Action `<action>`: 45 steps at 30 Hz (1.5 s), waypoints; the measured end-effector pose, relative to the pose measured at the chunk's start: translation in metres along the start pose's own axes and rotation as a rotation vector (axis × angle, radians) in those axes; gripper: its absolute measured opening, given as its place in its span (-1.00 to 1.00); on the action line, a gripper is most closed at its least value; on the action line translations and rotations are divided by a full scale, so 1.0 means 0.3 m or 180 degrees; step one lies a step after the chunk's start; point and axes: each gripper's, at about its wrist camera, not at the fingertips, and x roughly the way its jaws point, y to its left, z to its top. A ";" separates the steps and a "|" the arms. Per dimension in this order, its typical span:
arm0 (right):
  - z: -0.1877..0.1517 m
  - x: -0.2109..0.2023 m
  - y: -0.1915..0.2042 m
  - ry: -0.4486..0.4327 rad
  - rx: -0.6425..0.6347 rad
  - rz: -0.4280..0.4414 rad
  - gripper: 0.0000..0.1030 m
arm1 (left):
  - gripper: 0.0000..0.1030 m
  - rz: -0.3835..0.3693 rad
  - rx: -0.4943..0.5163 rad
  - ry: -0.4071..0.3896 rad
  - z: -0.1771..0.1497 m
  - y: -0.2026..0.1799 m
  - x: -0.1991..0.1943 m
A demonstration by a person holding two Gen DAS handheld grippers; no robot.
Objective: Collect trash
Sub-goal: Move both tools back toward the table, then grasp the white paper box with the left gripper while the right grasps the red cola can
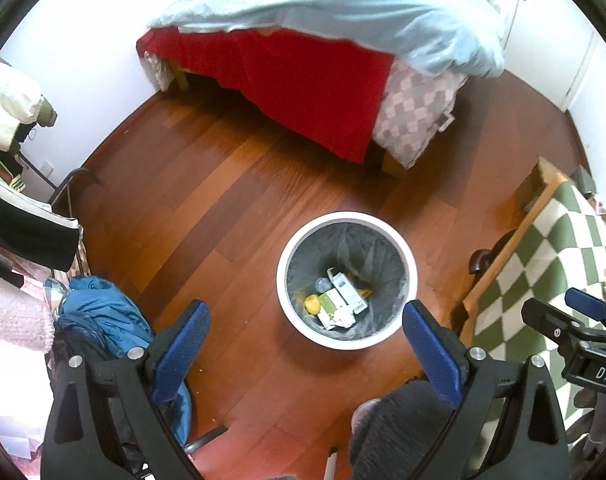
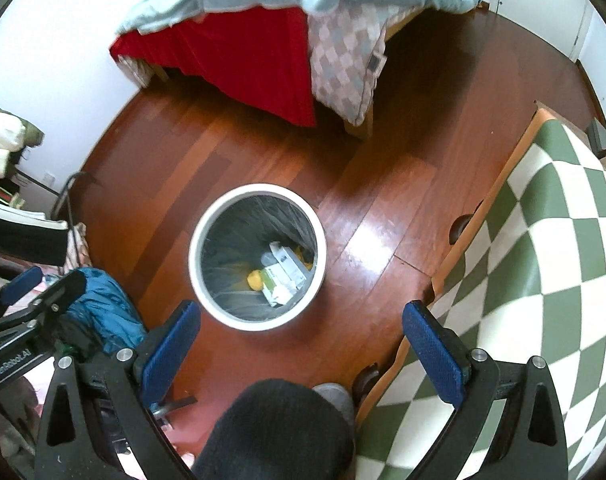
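Take the bin on the floor as your landmark: inside it, at the bottom, lie cartons and other scraps. Beyond the bin stands the bed. To the bin's right you have the tabletop; to its left, a heap of clothes.

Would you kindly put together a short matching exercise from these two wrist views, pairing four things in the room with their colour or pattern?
Things:
1. trash bin
2. bed skirt
3. tablecloth
4. duvet

Colour or pattern:
A. green and cream checks
B. pale blue
C. white rim with a grey liner
D. red

Pairs: 1-C, 2-D, 3-A, 4-B
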 end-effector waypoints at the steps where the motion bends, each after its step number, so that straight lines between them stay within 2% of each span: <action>1: -0.008 -0.029 -0.001 -0.0034 0.0005 0.0015 0.98 | 0.90 -0.0015 0.0003 -0.0039 -0.007 -0.005 -0.028; 10: -0.124 -0.310 -0.068 -0.0409 0.0202 0.0347 0.98 | 0.90 -0.0135 0.0108 -0.0353 -0.058 -0.093 -0.245; 14: -0.195 -0.431 -0.173 -0.0577 0.0484 0.0579 0.98 | 0.90 -0.0174 0.0259 -0.0506 -0.071 -0.193 -0.315; 18: -0.277 -0.524 -0.329 -0.0700 0.0794 0.0594 0.98 | 0.90 -0.0321 0.0439 -0.0530 -0.086 -0.356 -0.329; 22: -0.373 -0.597 -0.546 -0.0754 0.1136 0.0381 0.98 | 0.90 -0.0499 0.0699 -0.0384 -0.104 -0.589 -0.272; 25: -0.451 -0.645 -0.745 -0.0767 0.1450 0.0120 0.98 | 0.91 -0.0618 0.0926 -0.0292 -0.134 -0.798 -0.218; 30: -0.561 -0.720 -1.135 -0.0705 0.1975 -0.0468 0.98 | 0.90 -0.0687 0.1238 -0.0075 -0.178 -1.170 -0.120; 36: -0.574 -0.742 -1.600 -0.0518 0.2426 -0.1176 0.98 | 0.91 -0.0782 0.1458 0.0288 -0.199 -1.594 -0.008; 41: -0.531 -0.685 -1.885 -0.0197 0.2603 -0.1426 0.97 | 0.90 -0.0867 0.1362 0.0760 -0.157 -1.832 0.093; 45: -0.488 -0.625 -1.993 0.0042 0.2511 -0.1506 0.97 | 0.90 -0.0944 0.1087 0.1217 -0.112 -1.941 0.173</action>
